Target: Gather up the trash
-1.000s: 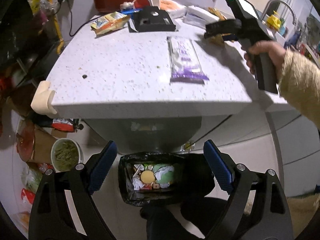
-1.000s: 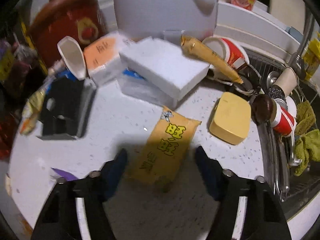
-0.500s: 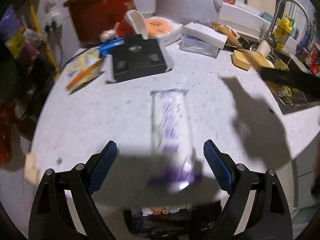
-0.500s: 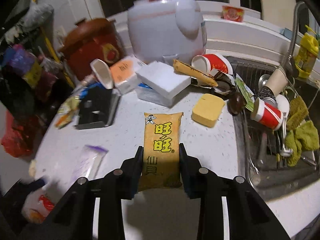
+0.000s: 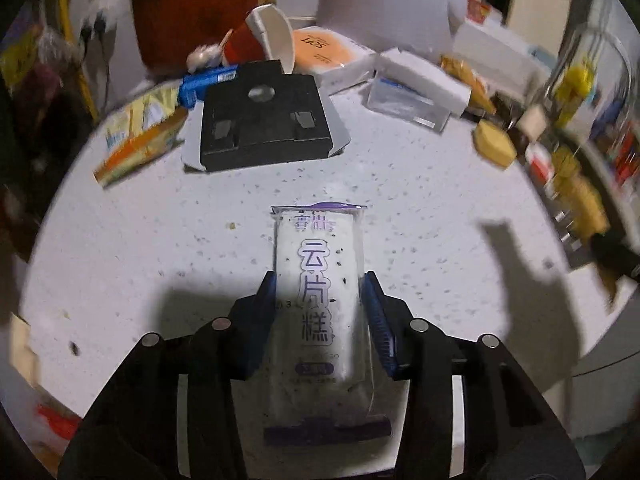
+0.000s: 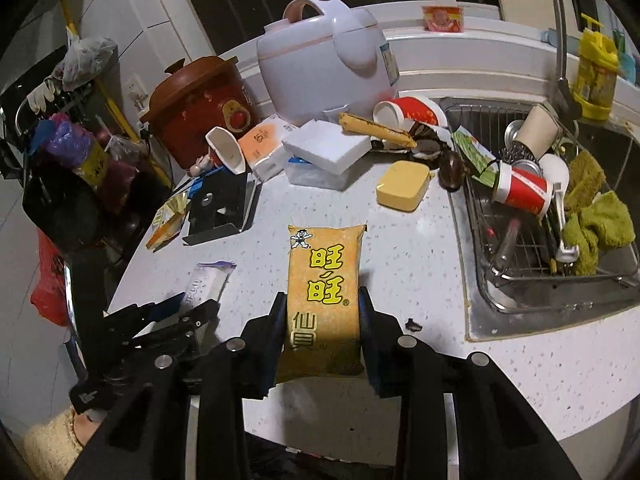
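Observation:
A white and purple snack packet [image 5: 316,240] lies lengthwise on the speckled white counter [image 5: 420,220]. My left gripper [image 5: 319,284] straddles its middle, jaws closing, with both blue pads against its long edges. The right wrist view shows the same left gripper [image 6: 188,312] at the lower left, held by a hand in a cream sleeve, with the packet [image 6: 208,280] poking out ahead of it. My right gripper [image 6: 322,300] is shut on an orange-yellow snack packet [image 6: 326,256] and holds it above the counter.
A black tray [image 5: 264,120], a yellow wrapper [image 5: 140,132] and a white box [image 6: 324,148] crowd the counter's back. A rice cooker [image 6: 324,52] and red clay pot [image 6: 200,100] stand behind. A yellow box [image 6: 404,184] sits beside the sink rack [image 6: 540,280], which holds cups and cloths.
My left gripper came from above the bin onto the counter and narrowed around the purple packet. My right gripper closed on the orange packet and lifted it off the counter.

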`<state>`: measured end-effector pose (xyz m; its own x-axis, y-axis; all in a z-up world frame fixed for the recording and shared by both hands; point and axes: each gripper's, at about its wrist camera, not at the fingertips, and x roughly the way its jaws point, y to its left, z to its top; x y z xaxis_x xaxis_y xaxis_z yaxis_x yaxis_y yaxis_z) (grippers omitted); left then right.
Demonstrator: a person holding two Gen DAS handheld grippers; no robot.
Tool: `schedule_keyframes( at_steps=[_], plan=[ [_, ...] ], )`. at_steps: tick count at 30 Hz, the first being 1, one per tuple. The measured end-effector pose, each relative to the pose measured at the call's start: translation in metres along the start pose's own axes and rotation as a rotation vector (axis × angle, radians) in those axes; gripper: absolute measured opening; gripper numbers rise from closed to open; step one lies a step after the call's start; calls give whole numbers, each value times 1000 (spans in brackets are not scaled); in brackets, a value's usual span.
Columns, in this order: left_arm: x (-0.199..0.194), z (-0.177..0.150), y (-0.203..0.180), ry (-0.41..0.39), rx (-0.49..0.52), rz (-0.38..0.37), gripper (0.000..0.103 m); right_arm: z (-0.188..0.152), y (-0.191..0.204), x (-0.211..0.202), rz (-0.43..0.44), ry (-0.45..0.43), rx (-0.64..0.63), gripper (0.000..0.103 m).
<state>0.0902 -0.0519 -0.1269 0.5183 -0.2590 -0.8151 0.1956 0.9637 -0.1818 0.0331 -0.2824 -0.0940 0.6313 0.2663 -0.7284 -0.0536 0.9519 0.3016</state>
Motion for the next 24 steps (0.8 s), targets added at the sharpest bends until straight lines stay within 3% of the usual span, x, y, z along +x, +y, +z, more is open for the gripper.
schedule_keyframes(
  at_steps=[3, 10, 18, 24],
  plan=[
    [-2, 2, 18, 19, -111, -115, 39, -1, 9, 3, 22, 3, -15, 34],
    [-9, -1, 39, 23, -270, -262, 39, -1, 34, 4, 67, 1, -72, 34],
    [-51, -14, 53, -23, -315, -367, 39, -9, 57, -1, 126, 20, -111, 34],
    [-100, -53, 71, -30, -330, -428, 39, -33, 81, -18, 210, 72, -208, 34]
  ],
)
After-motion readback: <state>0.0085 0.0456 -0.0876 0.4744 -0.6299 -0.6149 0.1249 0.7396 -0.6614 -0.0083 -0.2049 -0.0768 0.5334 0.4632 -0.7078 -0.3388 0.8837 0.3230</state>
